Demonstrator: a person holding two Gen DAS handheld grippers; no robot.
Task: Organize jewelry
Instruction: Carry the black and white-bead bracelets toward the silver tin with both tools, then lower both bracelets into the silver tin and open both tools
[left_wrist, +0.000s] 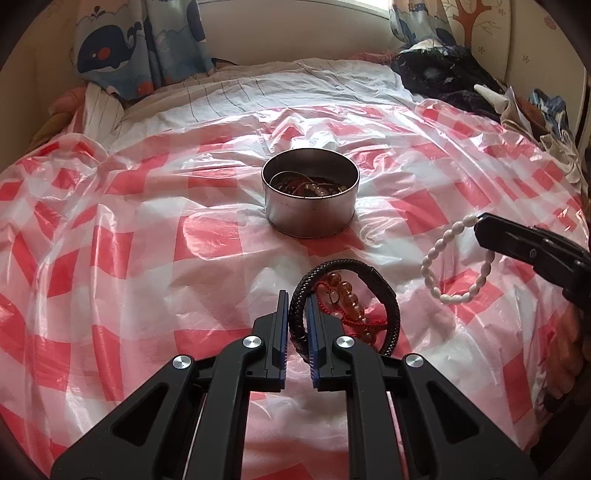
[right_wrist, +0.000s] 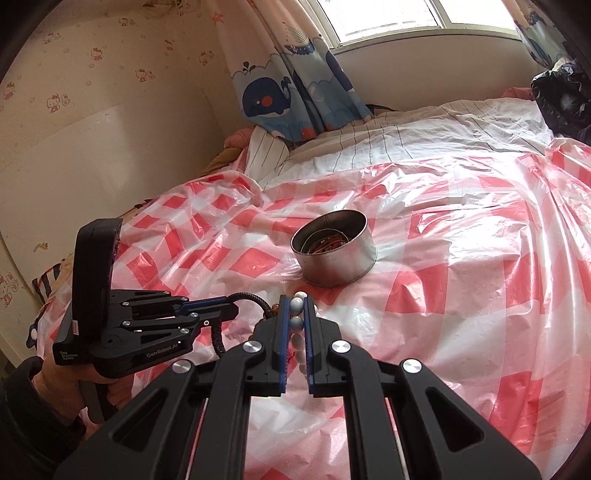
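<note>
Wrist views, close, downward (sharing tin (left_wrist: 310, 192))

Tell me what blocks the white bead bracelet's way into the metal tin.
Nothing visible does. The white bead bracelet hangs from the right hand-held gripper; only bare checkered plastic sheet lies before the open metal tin.

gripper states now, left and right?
Left gripper: closed on the black braided bracelet.
Right gripper: closed on the white bead bracelet, lifted off the sheet.
</note>
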